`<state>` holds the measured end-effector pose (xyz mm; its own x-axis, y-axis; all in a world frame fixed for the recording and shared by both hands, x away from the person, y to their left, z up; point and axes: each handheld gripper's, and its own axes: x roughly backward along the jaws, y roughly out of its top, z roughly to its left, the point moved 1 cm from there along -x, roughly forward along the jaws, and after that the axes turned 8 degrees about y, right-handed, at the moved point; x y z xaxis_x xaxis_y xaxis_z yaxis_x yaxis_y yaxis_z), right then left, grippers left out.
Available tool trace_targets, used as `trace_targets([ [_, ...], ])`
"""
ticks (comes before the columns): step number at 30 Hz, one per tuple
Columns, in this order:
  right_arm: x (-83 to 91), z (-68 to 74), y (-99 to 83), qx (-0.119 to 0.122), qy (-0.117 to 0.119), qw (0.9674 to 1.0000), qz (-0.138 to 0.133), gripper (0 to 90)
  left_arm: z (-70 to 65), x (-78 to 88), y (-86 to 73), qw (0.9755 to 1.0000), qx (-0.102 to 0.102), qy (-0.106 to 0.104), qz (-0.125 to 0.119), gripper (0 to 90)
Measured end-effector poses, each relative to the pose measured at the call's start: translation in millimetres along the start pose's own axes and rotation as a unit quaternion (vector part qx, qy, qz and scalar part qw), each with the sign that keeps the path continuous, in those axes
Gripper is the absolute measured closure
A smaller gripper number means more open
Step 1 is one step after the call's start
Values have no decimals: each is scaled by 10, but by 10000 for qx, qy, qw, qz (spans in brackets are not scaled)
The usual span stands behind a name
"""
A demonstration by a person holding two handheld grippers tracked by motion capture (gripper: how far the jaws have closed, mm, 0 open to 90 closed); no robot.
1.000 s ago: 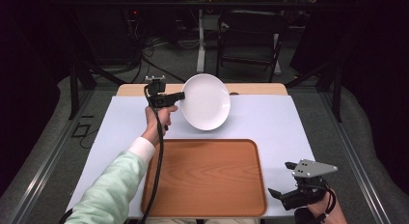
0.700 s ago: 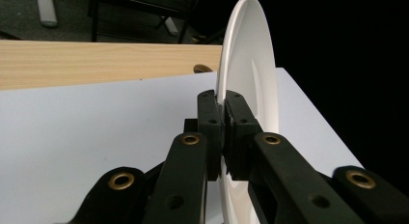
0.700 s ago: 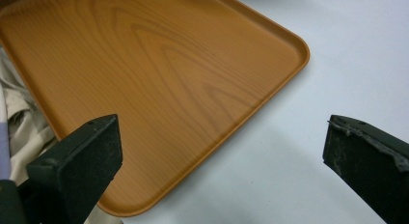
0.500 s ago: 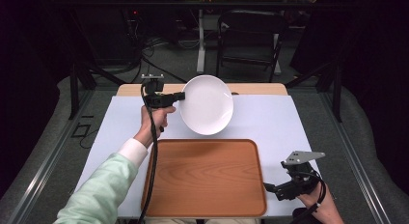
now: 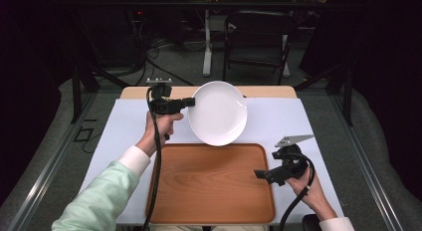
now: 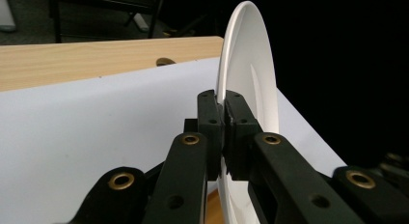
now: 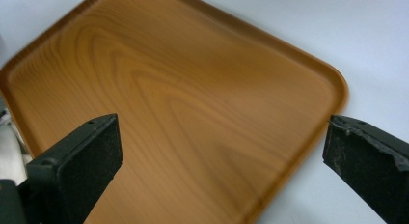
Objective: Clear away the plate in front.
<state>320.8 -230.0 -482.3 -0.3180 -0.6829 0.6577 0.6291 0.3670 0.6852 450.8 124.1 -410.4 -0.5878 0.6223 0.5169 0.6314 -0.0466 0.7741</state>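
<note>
Left gripper (image 5: 190,102) is clamping the rim of the white plate (image 5: 218,113), holding it tilted above the far edge of the wooden tray (image 5: 209,183). Right gripper (image 5: 260,174) is gaping wide, holding nothing, hovering at the tray's right edge. Step looks like carrying the plate to the tray; next move likely calls for levelling it and lowering onto the tray.

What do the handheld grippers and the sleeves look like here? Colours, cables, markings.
Both grippers, left gripper and right gripper, are matte black with a black cable trailing from each. The left's fingers are blocky, with brass-coloured rivets on the linkage. The right carries a grey three-cornered plate. Left sleeve is pale mint green with a white cuff; right cuff is white.
</note>
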Motion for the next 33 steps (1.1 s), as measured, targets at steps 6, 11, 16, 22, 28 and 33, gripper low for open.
trace_targets([
  [6, -246, -129, 310, -353, 229, 9987, -273, 0, -108, 32, -39, 9997, -138, -208, 26, 873],
  [11, -399, -233, 463, -606, 458, 9961, -450, 32, -133, 33, -109, 9994, -126, -330, 67, 873],
  [16, -534, -339, 549, -951, 378, 9935, -492, 202, -122, 19, -177, 9990, -85, -417, 97, 872],
  [22, -615, -381, 542, -1147, 385, 9919, -385, 356, -104, 25, -254, 9987, -65, -502, 88, 871],
  [28, -560, -376, 528, -1177, 371, 9912, -484, 472, -75, 65, -313, 9984, -61, -569, -10, 871],
  [33, -525, -348, 526, -1158, 419, 9907, -575, 534, -6, 114, -401, 9977, 1, -665, -121, 869],
])
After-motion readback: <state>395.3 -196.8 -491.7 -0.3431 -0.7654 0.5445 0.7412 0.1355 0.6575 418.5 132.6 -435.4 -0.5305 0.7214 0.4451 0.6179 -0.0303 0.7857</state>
